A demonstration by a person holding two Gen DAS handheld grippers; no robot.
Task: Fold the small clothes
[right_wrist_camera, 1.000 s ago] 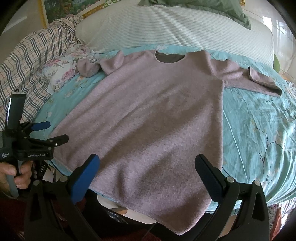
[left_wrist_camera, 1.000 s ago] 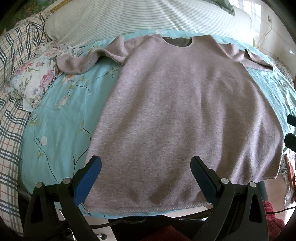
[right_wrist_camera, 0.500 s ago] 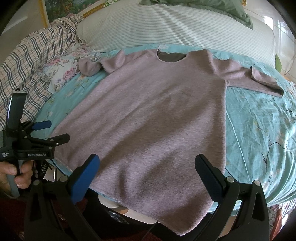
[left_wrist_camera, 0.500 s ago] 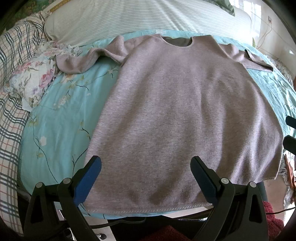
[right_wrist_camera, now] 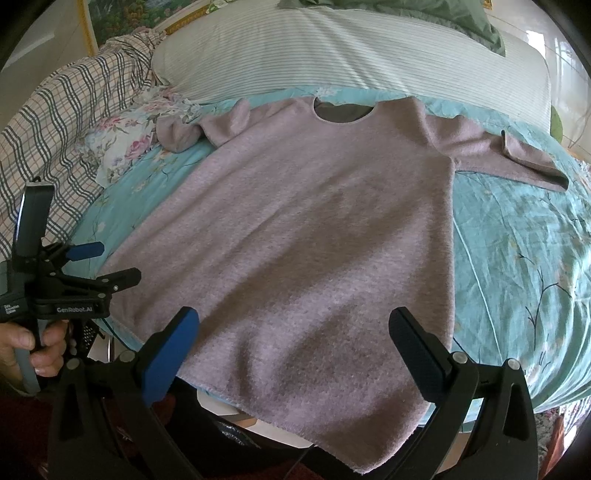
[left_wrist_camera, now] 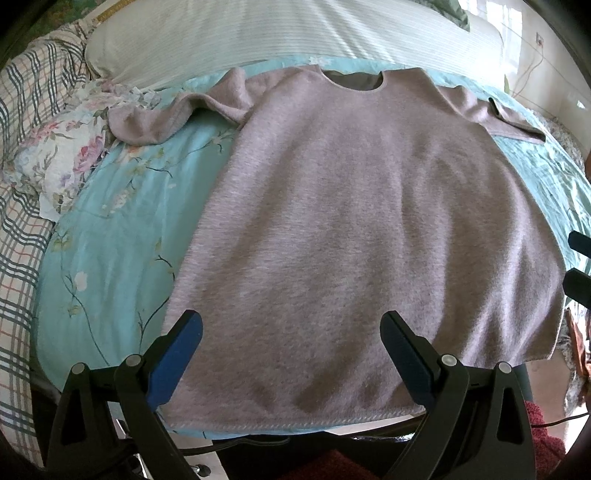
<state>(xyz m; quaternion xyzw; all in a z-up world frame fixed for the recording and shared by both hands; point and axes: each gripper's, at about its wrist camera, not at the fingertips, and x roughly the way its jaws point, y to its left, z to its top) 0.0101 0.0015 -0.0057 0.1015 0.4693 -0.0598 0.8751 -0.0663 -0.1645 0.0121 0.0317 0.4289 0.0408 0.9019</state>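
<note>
A mauve long-sleeved top (left_wrist_camera: 362, 229) lies flat, front up, on a turquoise floral sheet (left_wrist_camera: 110, 236), neck hole at the far end. Its left sleeve (left_wrist_camera: 159, 118) is bunched, its right sleeve (left_wrist_camera: 502, 118) is stretched out with the cuff folded. The top also shows in the right wrist view (right_wrist_camera: 306, 236). My left gripper (left_wrist_camera: 291, 354) is open and empty above the hem's left part. My right gripper (right_wrist_camera: 295, 350) is open and empty above the hem's right part. The left gripper also appears in the right wrist view (right_wrist_camera: 107, 264), held by a hand.
A striped white pillow (left_wrist_camera: 280, 33) lies behind the top. A plaid blanket (right_wrist_camera: 70, 110) and a floral cloth (left_wrist_camera: 62, 158) lie at the left. A green pillow (right_wrist_camera: 424, 14) is at the far back. The bed's near edge is under the hem.
Both views have shifted very slightly. The top and the open grippers stay as they were.
</note>
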